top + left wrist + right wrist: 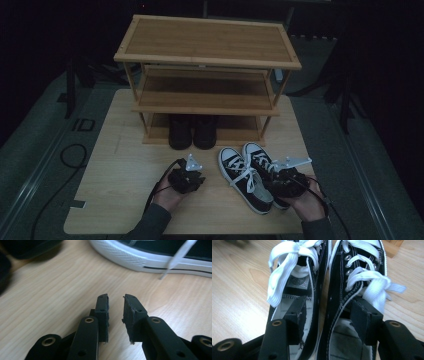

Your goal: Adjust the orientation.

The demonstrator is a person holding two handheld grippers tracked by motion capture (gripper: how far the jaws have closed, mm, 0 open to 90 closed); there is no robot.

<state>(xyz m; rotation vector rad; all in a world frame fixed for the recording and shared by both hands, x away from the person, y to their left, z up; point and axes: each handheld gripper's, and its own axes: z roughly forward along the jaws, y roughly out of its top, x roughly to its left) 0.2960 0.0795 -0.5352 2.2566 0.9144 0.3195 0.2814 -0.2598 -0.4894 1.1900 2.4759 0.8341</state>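
The right gripper [325, 315] has one jaw inside each sneaker [245, 180], bracketing the two touching inner collars at the high view's lower right on the desk [115, 200]; whether it is clamped I cannot tell. The left gripper [116, 307] stands released and empty over bare wood. Light, floppy canvas will likely sag, so pinching both collars together near the stiffer heels seems best, with the shoe rack [207, 50] beyond.

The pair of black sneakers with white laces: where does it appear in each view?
High view: the pair of black sneakers lies on the table, right of centre, in front of the rack, under the right gripper.
Left gripper view: one white sole along the top edge.
Right gripper view: both shoes fill the centre, one finger inside each.
Shared landmark: the white laces.
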